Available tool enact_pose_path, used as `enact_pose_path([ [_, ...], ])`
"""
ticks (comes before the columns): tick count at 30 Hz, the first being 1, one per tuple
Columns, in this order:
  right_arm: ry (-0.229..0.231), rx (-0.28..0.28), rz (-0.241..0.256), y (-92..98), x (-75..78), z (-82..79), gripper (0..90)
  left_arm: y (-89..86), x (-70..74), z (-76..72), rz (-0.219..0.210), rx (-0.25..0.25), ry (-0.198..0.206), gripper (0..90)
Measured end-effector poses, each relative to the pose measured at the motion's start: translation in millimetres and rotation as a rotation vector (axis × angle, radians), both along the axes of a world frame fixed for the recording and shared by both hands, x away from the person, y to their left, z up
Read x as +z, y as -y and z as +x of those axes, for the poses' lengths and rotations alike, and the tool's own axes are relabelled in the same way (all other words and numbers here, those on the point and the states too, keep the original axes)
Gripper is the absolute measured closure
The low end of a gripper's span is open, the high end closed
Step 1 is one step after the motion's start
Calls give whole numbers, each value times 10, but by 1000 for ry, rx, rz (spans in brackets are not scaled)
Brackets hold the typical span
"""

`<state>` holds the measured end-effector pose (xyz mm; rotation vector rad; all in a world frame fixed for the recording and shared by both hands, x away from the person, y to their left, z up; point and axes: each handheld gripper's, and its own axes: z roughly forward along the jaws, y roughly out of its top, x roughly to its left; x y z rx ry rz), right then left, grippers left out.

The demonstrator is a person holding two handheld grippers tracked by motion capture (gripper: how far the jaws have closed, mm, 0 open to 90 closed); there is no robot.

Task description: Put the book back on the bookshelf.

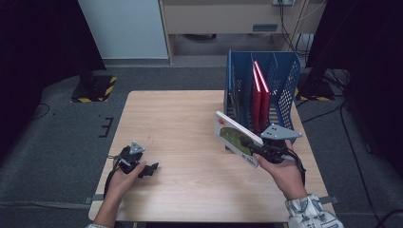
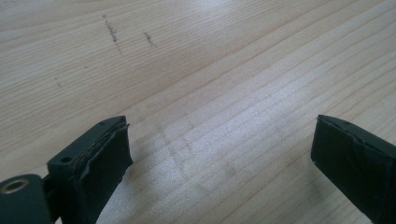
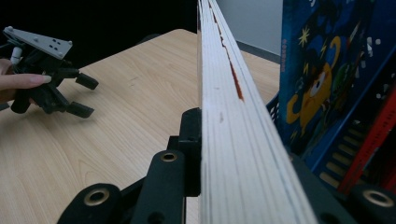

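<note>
1. My right gripper [image 1: 260,151] pinches the thin white-edged picture book [image 1: 236,137], tilted, at five o'clock, just before the blue mesh file rack [image 1: 285,80].
2. My left gripper [image 1: 151,169] rests spread and empty at seven o'clock on the pale wooden table [image 1: 185,118].

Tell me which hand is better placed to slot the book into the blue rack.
Right. The right tongs are shut on the book, held right beside the blue rack. The left tongs sit open and empty, low over the table, far from the rack.
</note>
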<state>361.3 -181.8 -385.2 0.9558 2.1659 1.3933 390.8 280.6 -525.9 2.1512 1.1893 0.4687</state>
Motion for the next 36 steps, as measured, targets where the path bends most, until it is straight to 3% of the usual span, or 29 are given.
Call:
enact_pose_path([
  [13,5,-34,17,189,56,-37,756,6,-36,2,19,-4,-28,41],
  [36,29,-126,33,612,167,-159,756,13,-93,-27,-12,9,8,0],
])
